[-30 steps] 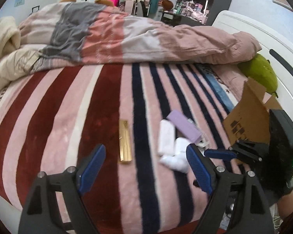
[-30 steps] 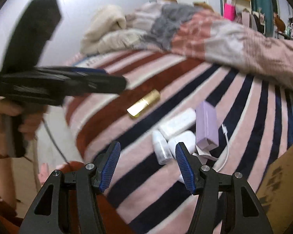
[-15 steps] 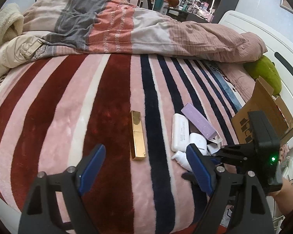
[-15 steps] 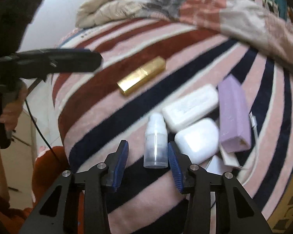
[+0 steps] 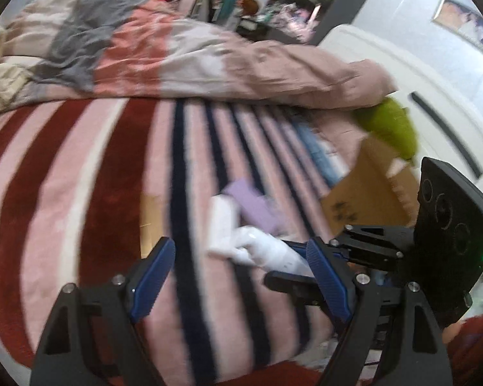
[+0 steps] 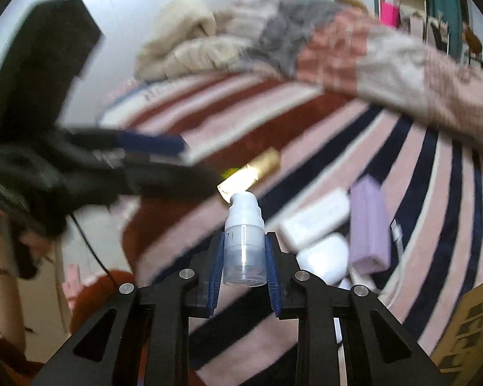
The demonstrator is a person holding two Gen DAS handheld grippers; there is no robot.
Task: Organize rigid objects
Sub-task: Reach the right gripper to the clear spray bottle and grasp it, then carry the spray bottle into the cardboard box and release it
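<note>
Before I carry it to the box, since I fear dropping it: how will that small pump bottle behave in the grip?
The pump bottle looks like smooth, rigid clear plastic, so probably slippery between the right gripper pads. It seems empty, likely light. Being round, it may roll if released on the blanket.

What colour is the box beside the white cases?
Pale purple box; clearest in the right wrist view.

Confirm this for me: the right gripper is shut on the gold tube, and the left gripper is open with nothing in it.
Not quite. The right gripper is shut on the small white pump bottle, not the gold tube, which lies on the striped blanket beyond it; the right wrist view shows this. The rest holds: the left gripper is open with nothing in it.
</note>
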